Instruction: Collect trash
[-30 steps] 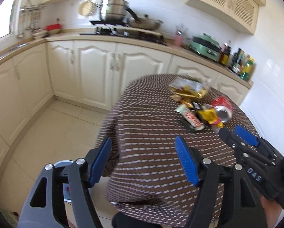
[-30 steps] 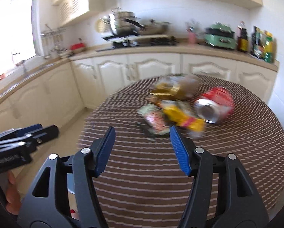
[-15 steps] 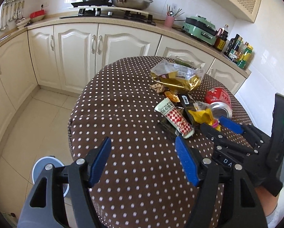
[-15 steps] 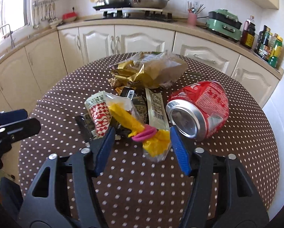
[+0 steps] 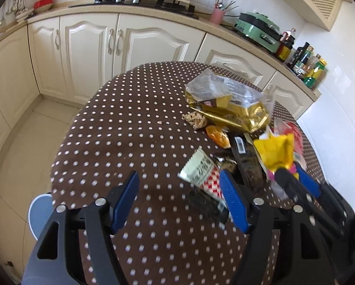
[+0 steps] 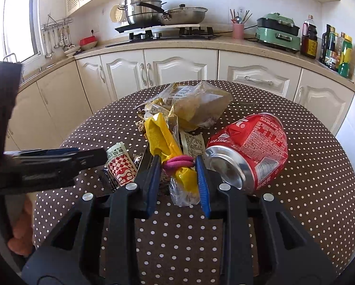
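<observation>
Right wrist view: the right gripper (image 6: 178, 166) has just been closing its jaws, and its blue fingers (image 6: 153, 178) now pinch the yellow wrapper (image 6: 164, 137) at the pink band (image 6: 177, 162) tied around it. This wrapper sits in the trash pile on the round table (image 6: 308, 190), which is covered in a brown dotted cloth, toward its right side. Just right of the wrapper lies a dented red can (image 6: 251, 147) on its side, open end facing the camera. Behind both, toward the table's far edge, rests a crumpled gold bag (image 6: 196, 104).

Left wrist view shows the left gripper (image 5: 181, 197) with its fingers spread wide and nothing between them, above the cloth. Its right finger (image 5: 233, 204) is beside a red-and-white checked packet (image 5: 203, 175) near the table's middle; whether they touch, I cannot tell.
</observation>
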A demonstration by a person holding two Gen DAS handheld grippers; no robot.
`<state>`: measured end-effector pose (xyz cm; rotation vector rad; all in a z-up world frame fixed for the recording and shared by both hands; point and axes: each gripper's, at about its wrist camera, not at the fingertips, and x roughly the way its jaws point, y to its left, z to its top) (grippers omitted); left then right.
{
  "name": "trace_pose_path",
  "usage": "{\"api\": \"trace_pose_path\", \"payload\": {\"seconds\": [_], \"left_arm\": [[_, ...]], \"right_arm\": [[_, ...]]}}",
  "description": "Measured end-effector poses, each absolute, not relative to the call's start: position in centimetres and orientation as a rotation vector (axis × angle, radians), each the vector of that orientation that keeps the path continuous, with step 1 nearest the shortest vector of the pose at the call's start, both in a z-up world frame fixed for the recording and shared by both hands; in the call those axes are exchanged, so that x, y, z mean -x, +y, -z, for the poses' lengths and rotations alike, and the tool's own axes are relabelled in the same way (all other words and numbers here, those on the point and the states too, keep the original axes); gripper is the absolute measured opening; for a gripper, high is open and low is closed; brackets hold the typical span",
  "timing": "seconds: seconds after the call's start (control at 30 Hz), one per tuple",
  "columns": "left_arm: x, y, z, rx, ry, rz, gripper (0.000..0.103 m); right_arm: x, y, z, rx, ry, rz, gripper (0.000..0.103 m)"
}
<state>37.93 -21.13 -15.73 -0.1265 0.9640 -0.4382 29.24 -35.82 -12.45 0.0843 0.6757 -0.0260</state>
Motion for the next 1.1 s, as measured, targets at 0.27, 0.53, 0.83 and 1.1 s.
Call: {"api": "trace_pose_path", "payload": {"seconds": [0.27,0.53,0.83,1.1], "left_arm": [[-39.6,-22.6,16.5,0.134,0.971,0.418,0.068],[-39.1,-22.5,16.8,0.162,1.003,0.475,0.024],[-36.9,-20.4,16.3,0.196,1.0,0.512,0.002],[-33.9,-19.7,14.2,0.145,0.946,0.494,0.068]], "right_arm": [[-29.8,-36.1,12.5,-0.129,0.68,0.004,0.029],[-30.1,-36.3,12.6,-0.138,0.686,0.0,0.029],[-29.0,-35.8,12.3,-0.132,0.664,0.024,0.029],[-26.9,-35.5,12.0,-0.126,0.657,0.061,0.029]]}}
